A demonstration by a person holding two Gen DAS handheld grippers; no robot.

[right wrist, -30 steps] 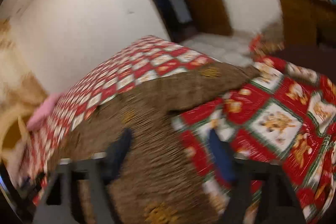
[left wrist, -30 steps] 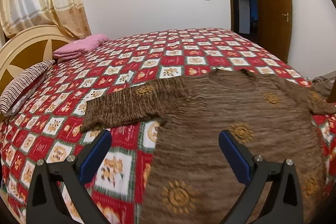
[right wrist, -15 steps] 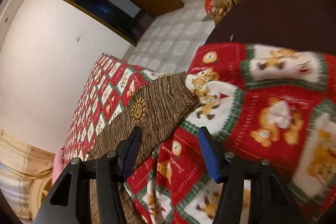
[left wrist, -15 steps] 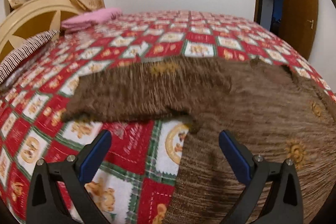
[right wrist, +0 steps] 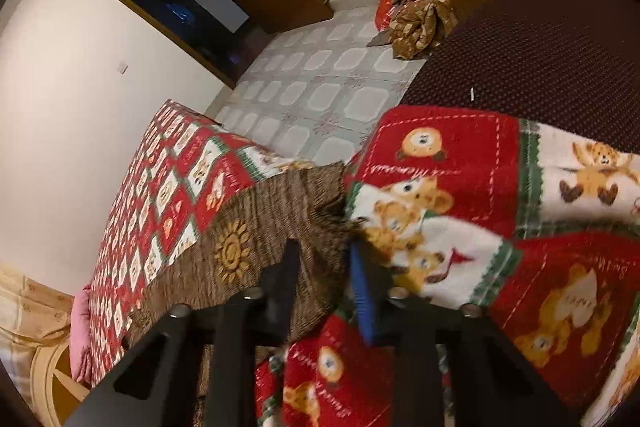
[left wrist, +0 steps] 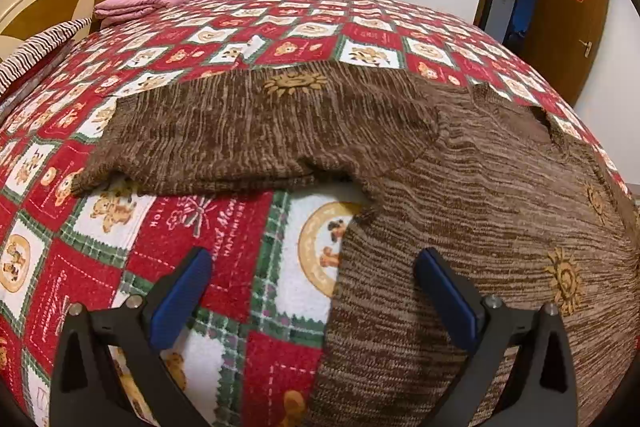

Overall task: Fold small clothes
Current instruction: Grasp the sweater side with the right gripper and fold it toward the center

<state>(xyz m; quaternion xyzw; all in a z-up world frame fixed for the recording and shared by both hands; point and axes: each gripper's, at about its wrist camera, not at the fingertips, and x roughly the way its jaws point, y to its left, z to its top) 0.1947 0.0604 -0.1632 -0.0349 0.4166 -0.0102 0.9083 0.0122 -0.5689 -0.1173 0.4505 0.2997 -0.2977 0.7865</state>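
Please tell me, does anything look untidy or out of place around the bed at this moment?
Yes. A crumpled heap of clothes lies on the tiled floor beside the wooden cabinet, not on the bed. On the quilt, the brown sweater lies spread out, its left sleeve flat but slightly rumpled at its lower edge.

sweater (left wrist: 480, 187) cut off at right edge, right claw (right wrist: 324, 259) grip blurred
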